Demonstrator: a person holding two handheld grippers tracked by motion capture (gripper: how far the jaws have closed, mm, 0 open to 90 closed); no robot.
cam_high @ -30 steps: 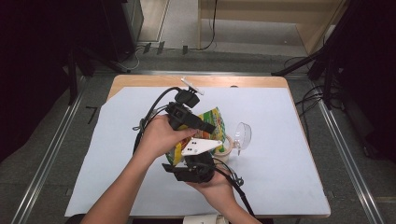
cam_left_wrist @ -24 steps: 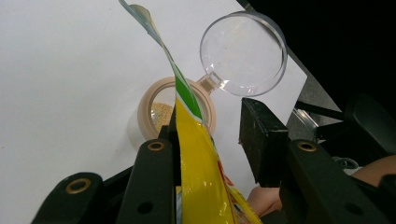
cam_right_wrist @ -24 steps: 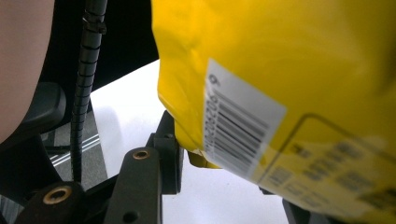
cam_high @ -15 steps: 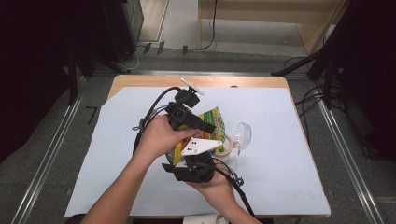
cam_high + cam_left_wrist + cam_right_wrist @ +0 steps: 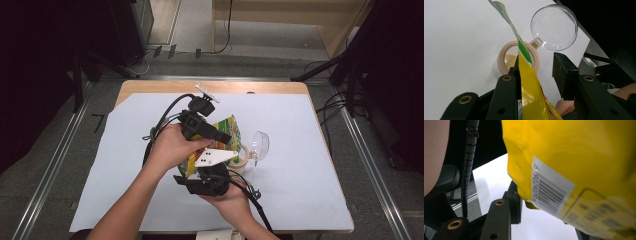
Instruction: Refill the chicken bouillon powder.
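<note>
Dark room w/ cables on the floor; desk (image 5: pixel 125 90) carries a white sheet (image 5: pixel 310 200). Near mid-sheet, both hands hold a yellow-green bag (image 5: pixel 229 127) tilted over a small jar (image 5: pixel 504 55), which has some tan grains inside and a clear lid (image 5: pixel 554 27) hinged open beside it.

Left gripper (image 5: pixel 536 66): bag lies against one jaw, the other stands off from it, so a real pinch can't be confirmed. Right gripper (image 5: pixel 212 172): jaws partly apart w/ the bag's lower end, barcode side, between them; looks like a grasp, but pad contact on the far side is hidden.

Handling, as judged: bag is light, thin, glossy foil, prob. slippery and floppy, and it will buckle if squeezed mid-body. Best hold is at the sealed bottom seam and near the top edge, so the mouth can be steered. Jar is small and light, so it tips easily if the bag bumps it.

Room: plenty of bare sheet on every side; desk edges are well apart from the work.
</note>
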